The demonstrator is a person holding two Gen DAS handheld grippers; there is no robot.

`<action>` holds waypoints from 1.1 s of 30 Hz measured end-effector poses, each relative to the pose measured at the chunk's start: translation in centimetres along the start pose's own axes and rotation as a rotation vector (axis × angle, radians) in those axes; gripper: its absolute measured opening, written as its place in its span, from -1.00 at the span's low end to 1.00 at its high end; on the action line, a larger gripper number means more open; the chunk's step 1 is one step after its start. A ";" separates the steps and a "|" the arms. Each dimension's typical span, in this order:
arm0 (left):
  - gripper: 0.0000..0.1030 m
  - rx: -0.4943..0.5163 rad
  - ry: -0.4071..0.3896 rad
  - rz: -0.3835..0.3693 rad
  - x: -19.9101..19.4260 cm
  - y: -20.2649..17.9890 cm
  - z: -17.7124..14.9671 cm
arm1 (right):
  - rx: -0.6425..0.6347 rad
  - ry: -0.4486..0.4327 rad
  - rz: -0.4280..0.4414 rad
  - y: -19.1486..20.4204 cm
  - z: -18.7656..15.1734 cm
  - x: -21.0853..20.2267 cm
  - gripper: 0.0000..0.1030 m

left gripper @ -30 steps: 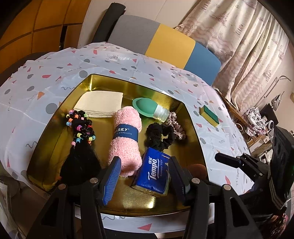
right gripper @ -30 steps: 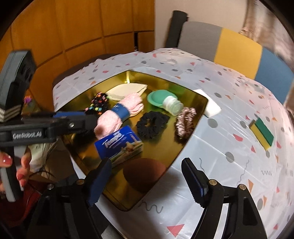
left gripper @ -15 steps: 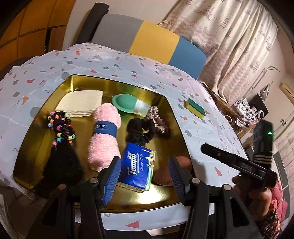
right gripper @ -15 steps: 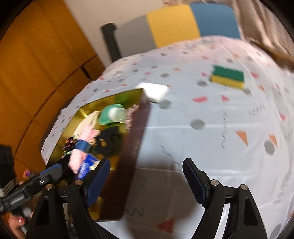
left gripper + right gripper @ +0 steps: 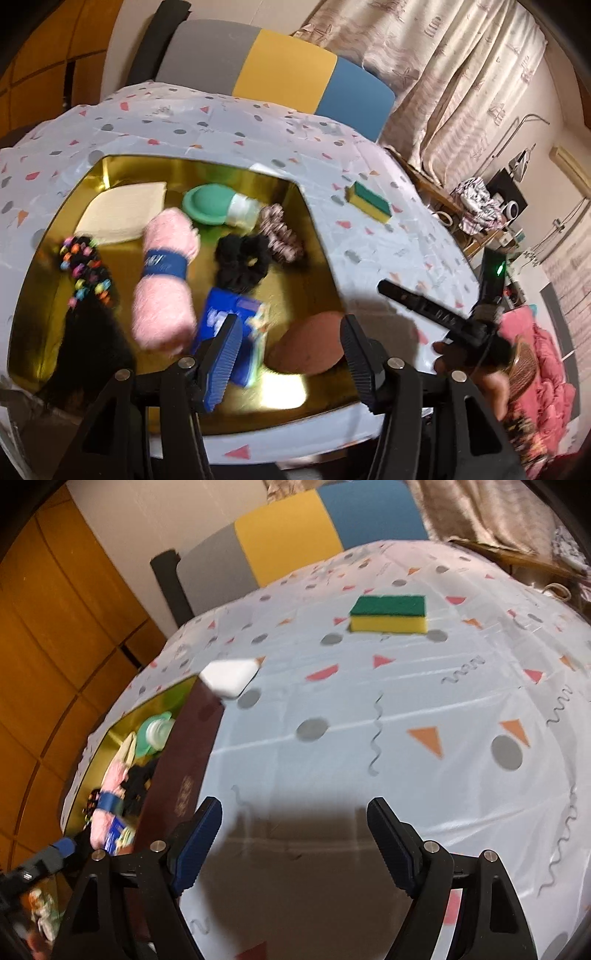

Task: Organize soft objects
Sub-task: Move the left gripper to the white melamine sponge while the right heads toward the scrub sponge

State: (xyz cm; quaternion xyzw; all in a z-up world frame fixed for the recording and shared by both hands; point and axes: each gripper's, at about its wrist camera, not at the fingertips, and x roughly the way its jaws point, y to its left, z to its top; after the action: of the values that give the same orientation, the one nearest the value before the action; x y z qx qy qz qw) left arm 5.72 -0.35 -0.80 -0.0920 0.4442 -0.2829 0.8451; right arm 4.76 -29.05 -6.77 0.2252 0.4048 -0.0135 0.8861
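Note:
A gold tray [image 5: 317, 236] holds a pink rolled towel [image 5: 166, 280], a cream cloth [image 5: 122, 210], a black scrunchie [image 5: 240, 262], a patterned scrunchie [image 5: 279, 236], a blue tissue pack [image 5: 225, 317], a green-capped bottle [image 5: 218, 208], a beaded black hairpiece [image 5: 85, 273] and a brown pad [image 5: 310, 343]. A green-yellow sponge [image 5: 388, 614] and a white sponge [image 5: 229, 674] lie on the tablecloth. My left gripper [image 5: 291, 358] is open above the tray's near edge. My right gripper [image 5: 295, 845] is open over bare cloth, right of the tray [image 5: 192, 760].
The patterned tablecloth [image 5: 406, 720] covers the table. A grey, yellow and blue chair back [image 5: 273, 74] stands behind it. Curtains and clutter are at the right. The right gripper's body [image 5: 443, 317] shows in the left wrist view.
My right gripper has swung right, off the tray and over the tablecloth facing the green-yellow sponge. My left gripper has shifted slightly over the tray. Both stay open.

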 end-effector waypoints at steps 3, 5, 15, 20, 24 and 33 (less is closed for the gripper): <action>0.18 -0.016 -0.029 -0.007 -0.1 -0.7 2.8 | 0.028 -0.044 0.005 -1.3 0.5 -0.1 0.59; 0.23 -0.027 -0.053 -0.008 0.0 -1.2 5.2 | 0.047 -0.072 0.007 -2.2 0.7 -0.2 0.61; 0.37 -0.011 -0.066 0.157 7.9 -2.3 17.1 | 0.083 -0.145 0.038 -5.1 0.1 -0.1 0.65; 0.37 -0.049 0.016 0.224 14.5 -0.8 20.4 | 0.064 -0.160 0.071 -5.2 -0.5 0.0 0.68; 0.37 -0.018 0.121 0.312 19.8 0.5 21.2 | 0.057 -0.168 0.094 -5.3 -0.7 0.3 0.70; 0.34 -0.084 0.404 0.154 26.2 -0.1 20.0 | 0.089 -0.193 0.142 -6.0 -0.8 0.2 0.73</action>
State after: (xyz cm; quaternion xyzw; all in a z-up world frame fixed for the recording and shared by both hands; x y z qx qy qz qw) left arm 33.44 -16.96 -7.29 -0.0344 0.6216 -0.2112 0.7535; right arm 3.11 -34.07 -9.69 0.2898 0.2996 0.0097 0.9089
